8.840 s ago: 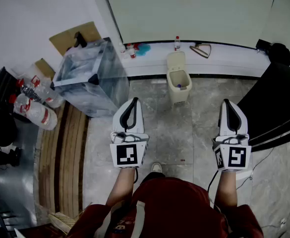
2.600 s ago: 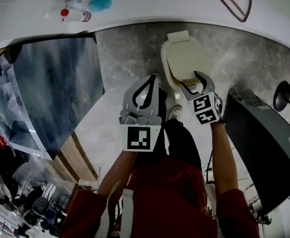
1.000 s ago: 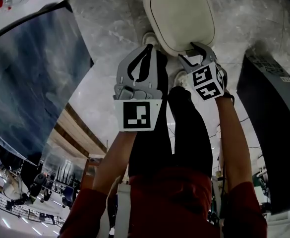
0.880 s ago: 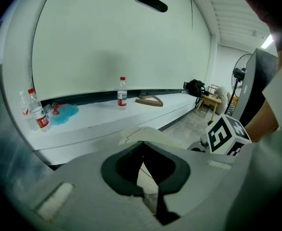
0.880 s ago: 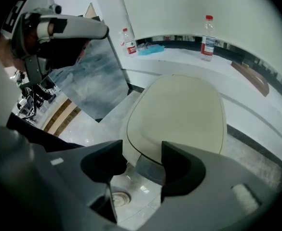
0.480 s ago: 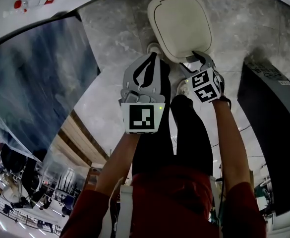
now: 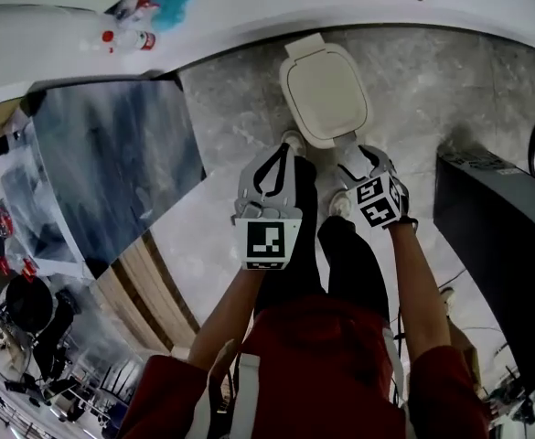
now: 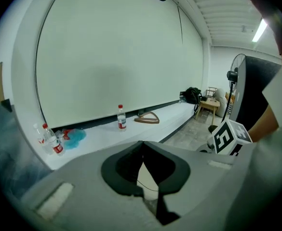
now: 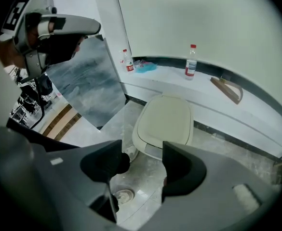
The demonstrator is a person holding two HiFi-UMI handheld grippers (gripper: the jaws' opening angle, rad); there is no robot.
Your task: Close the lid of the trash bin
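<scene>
Now both claws are pulling up and away from the trash bin [image 9: 137, 139]. A second ago the right claw [image 7: 361, 156] was sitting at the near edge of the lid [image 7: 326, 90]. It is now hanging above and just short of that edge, touching nothing. Its jaws have just been opening and are standing wide, with only bare floor [image 9: 137, 179] and a floor drain [image 9: 120, 195] showing between them. The left claw [image 7: 283, 149] is riding just beside it, jaws pressed together and carrying nothing.

The lid is lying flat on the bin, ahead of and below the right claw. The closing is therefore looking finished, and the claws seem to be backing off rather than reaching in.

A big see-through box [image 7: 112, 163] is standing well off the left claw's outer side, and a dark cabinet [image 7: 496, 245] is sitting off the right claw's outer side. Beyond the bin, a white ledge [image 9: 206, 88] is carrying a bottle [image 9: 191, 60] and a blue cloth [image 8: 73, 134]. Nothing is standing between either claw and the lid.
</scene>
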